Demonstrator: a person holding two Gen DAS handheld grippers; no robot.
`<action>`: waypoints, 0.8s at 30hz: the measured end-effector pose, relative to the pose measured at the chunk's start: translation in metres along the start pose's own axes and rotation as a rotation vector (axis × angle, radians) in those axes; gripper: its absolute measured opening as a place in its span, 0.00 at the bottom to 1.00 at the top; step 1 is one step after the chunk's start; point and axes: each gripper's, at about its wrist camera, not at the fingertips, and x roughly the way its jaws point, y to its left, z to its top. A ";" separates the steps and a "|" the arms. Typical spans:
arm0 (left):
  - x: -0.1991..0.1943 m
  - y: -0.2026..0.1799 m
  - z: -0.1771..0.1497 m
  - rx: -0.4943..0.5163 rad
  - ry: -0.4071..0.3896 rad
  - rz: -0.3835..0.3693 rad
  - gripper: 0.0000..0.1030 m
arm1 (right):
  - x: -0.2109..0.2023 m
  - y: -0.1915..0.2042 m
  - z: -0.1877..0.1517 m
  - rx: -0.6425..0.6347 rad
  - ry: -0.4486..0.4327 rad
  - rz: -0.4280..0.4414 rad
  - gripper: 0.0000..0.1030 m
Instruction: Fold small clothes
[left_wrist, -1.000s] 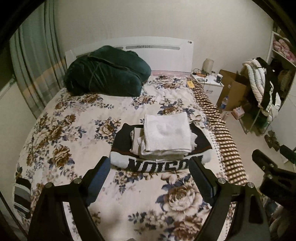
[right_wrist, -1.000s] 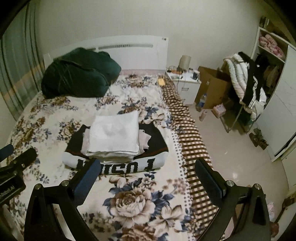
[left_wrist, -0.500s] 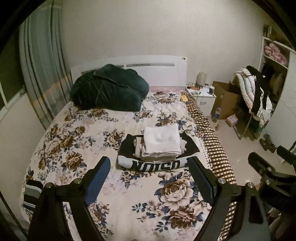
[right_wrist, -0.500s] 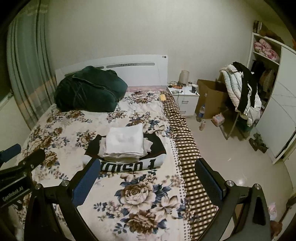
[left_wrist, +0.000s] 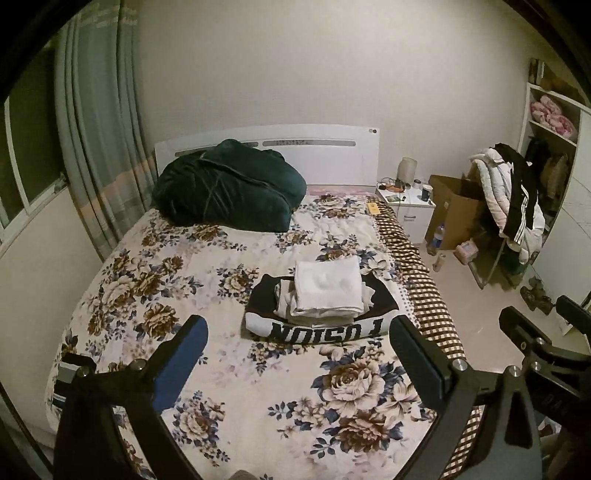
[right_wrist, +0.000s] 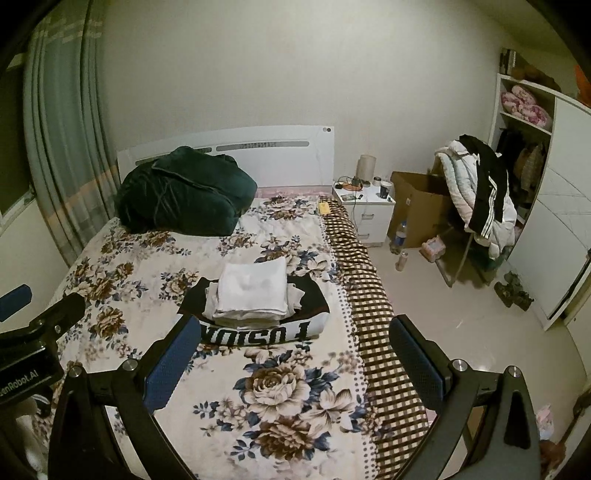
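Observation:
A stack of folded clothes lies on the flowered bed: a white folded cloth on top of a black garment with white lettering. The same white cloth and black garment show in the right wrist view. My left gripper hovers well back from the stack, its jaws opening with nothing between them. My right gripper hangs beside it on the right, open and empty, also clear of the stack.
A dark green duvet is bundled at the headboard. A checked blanket runs along the bed's right edge. A nightstand, cardboard box, bottles and a rack of coats stand on the floor to the right.
Both grippers have drawn back and upward from the stack, which now looks smaller and farther away. The left jaws stand a little wider. The stack has not moved.

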 end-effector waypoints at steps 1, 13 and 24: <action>-0.002 0.000 -0.001 -0.003 0.001 0.002 0.98 | -0.002 0.000 0.000 -0.002 0.000 0.000 1.00; -0.010 0.001 -0.004 -0.017 -0.003 0.016 0.98 | -0.004 0.003 0.006 -0.031 0.017 0.021 1.00; -0.014 -0.002 -0.007 -0.009 0.005 0.021 0.98 | -0.004 0.003 0.006 -0.028 0.025 0.036 1.00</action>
